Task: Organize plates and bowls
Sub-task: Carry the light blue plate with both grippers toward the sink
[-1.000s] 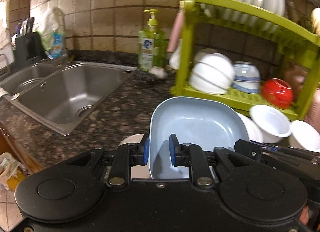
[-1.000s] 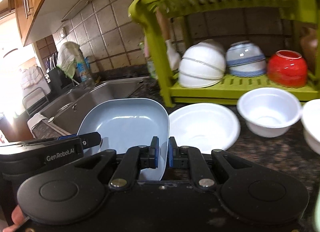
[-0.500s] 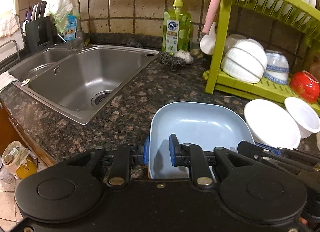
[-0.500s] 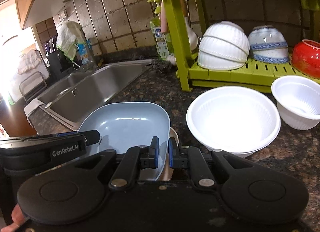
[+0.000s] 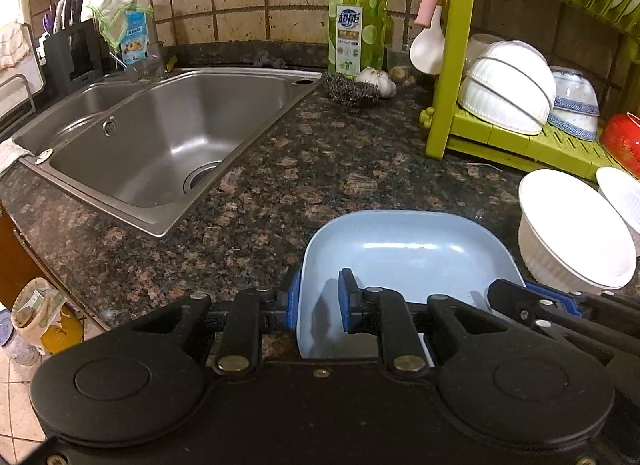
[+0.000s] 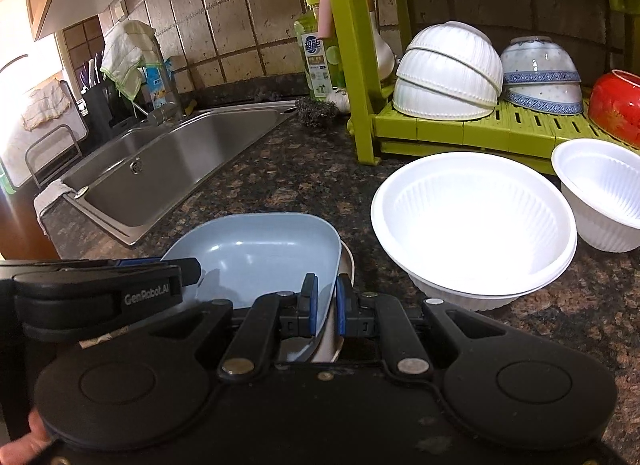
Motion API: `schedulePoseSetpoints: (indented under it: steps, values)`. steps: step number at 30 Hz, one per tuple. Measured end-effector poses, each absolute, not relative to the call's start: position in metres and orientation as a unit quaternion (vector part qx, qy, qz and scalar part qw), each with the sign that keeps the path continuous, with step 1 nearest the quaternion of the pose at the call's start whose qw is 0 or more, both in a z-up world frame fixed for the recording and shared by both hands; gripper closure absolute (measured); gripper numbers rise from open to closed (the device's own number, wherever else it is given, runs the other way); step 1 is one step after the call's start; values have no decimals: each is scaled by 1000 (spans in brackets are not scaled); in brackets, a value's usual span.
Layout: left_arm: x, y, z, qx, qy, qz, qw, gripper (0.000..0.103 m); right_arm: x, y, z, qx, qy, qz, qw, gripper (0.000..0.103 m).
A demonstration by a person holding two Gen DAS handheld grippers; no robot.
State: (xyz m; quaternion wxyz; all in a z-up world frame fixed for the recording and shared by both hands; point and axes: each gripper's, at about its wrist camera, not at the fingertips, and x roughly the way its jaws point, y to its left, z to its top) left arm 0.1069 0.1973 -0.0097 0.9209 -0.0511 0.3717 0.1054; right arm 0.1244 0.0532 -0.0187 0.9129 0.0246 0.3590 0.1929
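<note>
**A:** Where is the blue plate (image 5: 404, 249) seen?

**B:** On the granite counter (image 5: 280, 185), at 6 o'clock in both wrist views, set over a beige plate (image 6: 347, 265) whose rim is glimpsed at its right edge.

**A:** How is it held?

**B:** Its left rim is straddled by the left gripper (image 5: 319, 297), jaws narrowed, though contact of the inner pad cannot be told. Its right rim is pinched by the right gripper (image 6: 323, 305), jaws closed on it.

**A:** And around it?

**B:** A large white bowl (image 6: 476, 221) is seen at 3 o'clock, a smaller bowl (image 6: 604, 197) beyond. The green rack (image 6: 460, 129) is placed at 1 o'clock, upturned bowls on its lower shelf. The sink (image 5: 160, 137) is seen at 10 o'clock.
</note>
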Motion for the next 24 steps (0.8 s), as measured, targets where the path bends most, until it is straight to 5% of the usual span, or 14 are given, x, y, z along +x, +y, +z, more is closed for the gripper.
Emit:
schedulePoseSetpoints:
  steps: [24]
  values:
    - [105,194,-12,-35,379,105,919,69,118,43,-17,28,358,191,914,85]
